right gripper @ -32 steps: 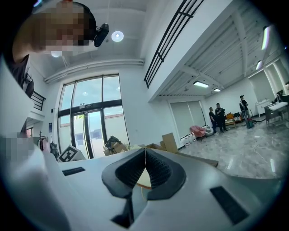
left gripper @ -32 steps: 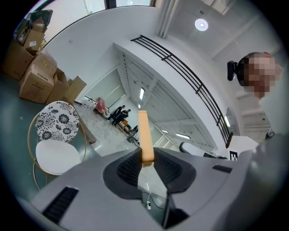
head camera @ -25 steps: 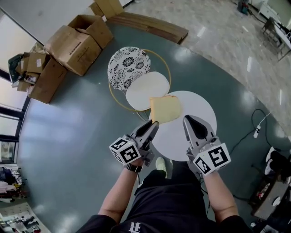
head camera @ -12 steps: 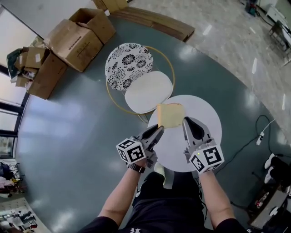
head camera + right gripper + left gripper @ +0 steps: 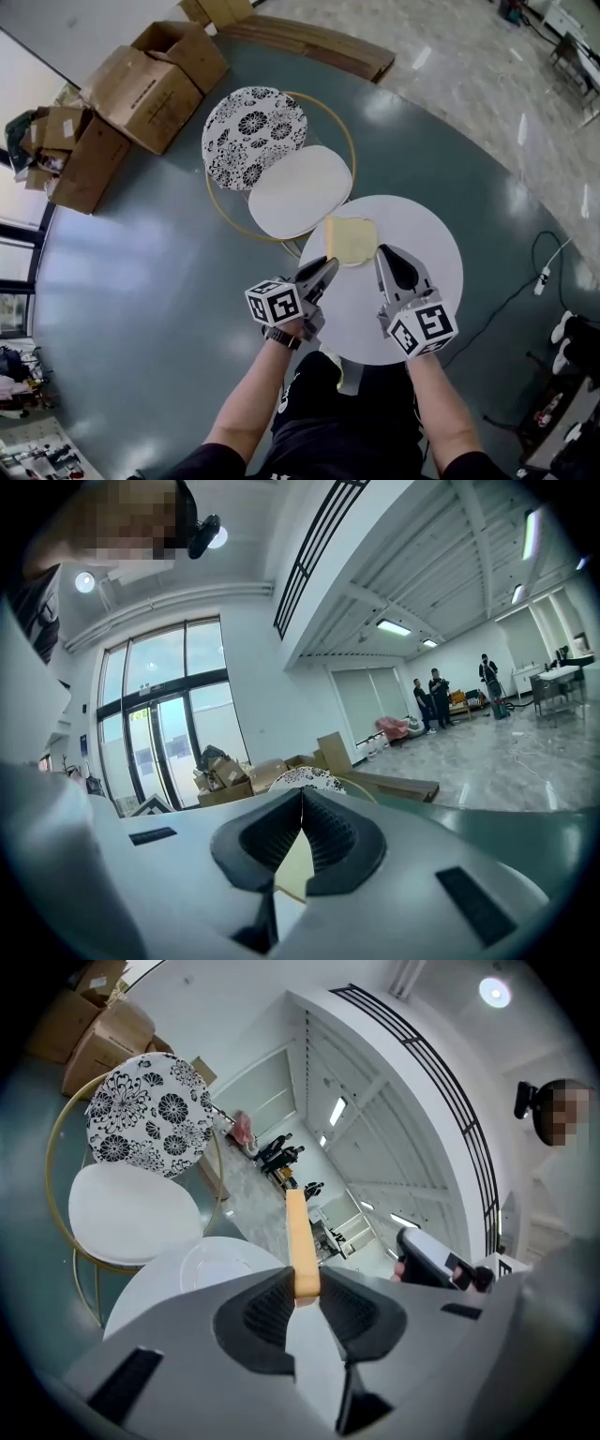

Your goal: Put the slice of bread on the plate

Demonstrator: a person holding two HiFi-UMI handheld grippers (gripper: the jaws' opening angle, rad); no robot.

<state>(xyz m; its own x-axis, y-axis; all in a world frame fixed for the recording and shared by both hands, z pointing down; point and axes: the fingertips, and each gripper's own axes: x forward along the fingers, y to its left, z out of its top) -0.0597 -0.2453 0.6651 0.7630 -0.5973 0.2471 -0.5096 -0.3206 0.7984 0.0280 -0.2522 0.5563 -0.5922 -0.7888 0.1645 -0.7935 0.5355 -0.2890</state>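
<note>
**Yellow bread gripped above the white table**

Left gripper point(image 5: 326, 268) pinches the slice of bread point(image 5: 350, 240) by its near edge, over the round table's point(image 5: 427, 239) far-left rim. A plate point(image 5: 220, 1265) lies on that table. Right gripper point(image 5: 384, 255), jaws together and empty, hovers just beside the bread.

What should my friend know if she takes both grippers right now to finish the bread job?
The left gripper is shut on the slice of bread, held on edge in the air.
The right gripper is shut and empty.
The plate is bare, on the round white table, below and left of the bread in the left gripper view.
Done: bread gripped.
Left: lay it on the plate, let go.
</note>
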